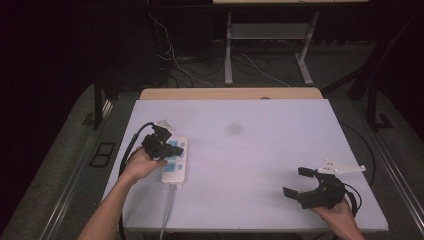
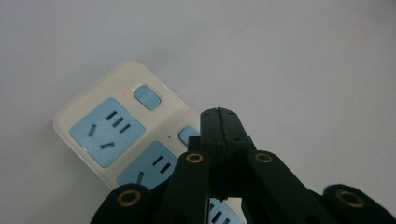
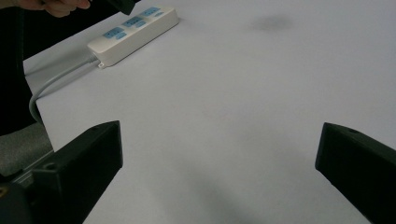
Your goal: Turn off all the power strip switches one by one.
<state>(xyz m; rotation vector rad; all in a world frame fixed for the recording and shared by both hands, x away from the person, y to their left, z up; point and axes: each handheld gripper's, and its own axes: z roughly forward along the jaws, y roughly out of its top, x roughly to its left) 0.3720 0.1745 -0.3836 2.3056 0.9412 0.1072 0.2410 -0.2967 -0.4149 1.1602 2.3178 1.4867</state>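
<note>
Power strip switches looked like the business in hand: the strip lay flat near the table's left edge, its grey cord running off the near side toward the person, which left the blue sockets and buttons facing up and easy to reach from above. Nearest the person on the other side, the right gripper rested low over bare tabletop, jaws wide apart with nothing between them, well away from the strip, apparently parked so as not to crowd the work. Farther in, the left gripper hovered over the strip with its jaws pressed together into one blunt tip, seemingly to serve as a poking finger. That tip sat just beside the second blue button; beyond it the end button had a small red light glowing next to it.
</note>
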